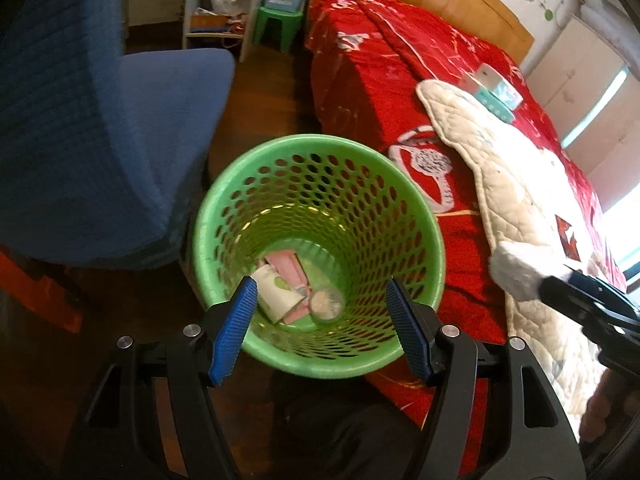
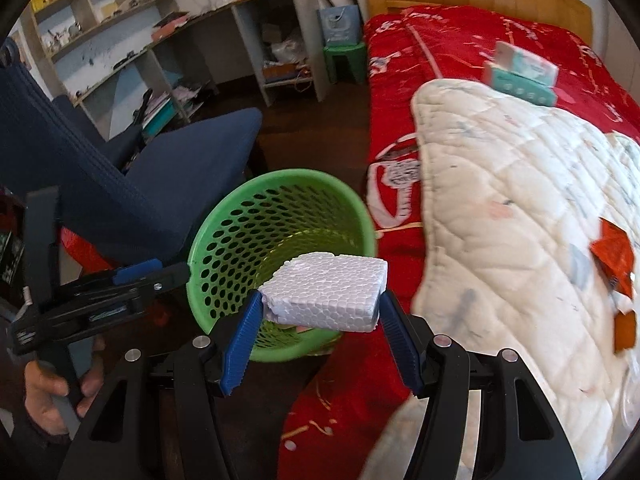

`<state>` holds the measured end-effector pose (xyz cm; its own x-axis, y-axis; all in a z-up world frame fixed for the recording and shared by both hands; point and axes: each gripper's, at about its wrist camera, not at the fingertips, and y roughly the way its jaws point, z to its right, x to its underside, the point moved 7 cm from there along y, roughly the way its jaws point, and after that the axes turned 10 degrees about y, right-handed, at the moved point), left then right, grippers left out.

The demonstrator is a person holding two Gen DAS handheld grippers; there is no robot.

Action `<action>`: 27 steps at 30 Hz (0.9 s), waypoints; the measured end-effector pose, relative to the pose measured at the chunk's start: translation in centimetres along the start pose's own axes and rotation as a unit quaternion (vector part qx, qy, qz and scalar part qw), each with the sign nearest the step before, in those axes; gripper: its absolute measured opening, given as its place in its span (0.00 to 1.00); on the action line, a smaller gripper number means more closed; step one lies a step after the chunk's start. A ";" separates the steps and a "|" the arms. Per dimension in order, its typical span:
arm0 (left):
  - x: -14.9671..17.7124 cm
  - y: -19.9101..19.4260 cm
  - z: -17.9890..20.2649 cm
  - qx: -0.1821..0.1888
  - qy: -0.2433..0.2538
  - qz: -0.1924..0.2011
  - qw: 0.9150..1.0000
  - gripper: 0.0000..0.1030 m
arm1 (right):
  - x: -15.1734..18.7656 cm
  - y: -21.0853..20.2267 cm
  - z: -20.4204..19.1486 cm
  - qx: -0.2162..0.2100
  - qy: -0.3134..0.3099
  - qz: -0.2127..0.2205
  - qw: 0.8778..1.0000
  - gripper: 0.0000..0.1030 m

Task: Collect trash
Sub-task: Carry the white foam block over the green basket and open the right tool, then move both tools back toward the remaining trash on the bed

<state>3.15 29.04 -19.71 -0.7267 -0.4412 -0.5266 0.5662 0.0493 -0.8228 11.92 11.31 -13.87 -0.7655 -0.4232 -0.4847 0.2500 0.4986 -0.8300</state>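
Note:
A green perforated waste basket (image 1: 224, 208) stands on the floor beside the bed; it also shows in the right wrist view (image 2: 240, 208). Inside lie a paper cup (image 1: 276, 294), pink wrappers (image 1: 288, 266) and a round lid (image 1: 328, 304). My left gripper (image 1: 322, 320) is open and empty above the basket's near rim. My right gripper (image 2: 320, 310) is shut on a white foam block (image 2: 328, 292) and holds it over the basket's near right edge. The foam (image 1: 516, 276) and right gripper (image 1: 576, 296) show at the right of the left view. Red wrappers (image 2: 612, 260) lie on the quilt.
A blue office chair (image 1: 120, 128) stands left of the basket. The bed with a red cover (image 1: 368, 80) and a white quilt (image 2: 500, 200) is on the right. A teal tissue pack (image 2: 520, 72) lies on the bed. A green stool (image 2: 346, 60) and shelves (image 2: 120, 20) stand behind.

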 end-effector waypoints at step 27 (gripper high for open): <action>0.6 -1.2 -0.3 0.000 -0.009 0.008 1.000 0.64 | -0.6 1.7 -0.9 0.019 -0.008 0.004 1.000 0.73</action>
<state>1.90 28.93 -19.08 -0.7099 -0.4572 -0.5357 0.5776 0.0574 -0.8143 12.30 13.11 -14.71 -0.7536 -0.4310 -0.4963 0.2794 0.4733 -0.8354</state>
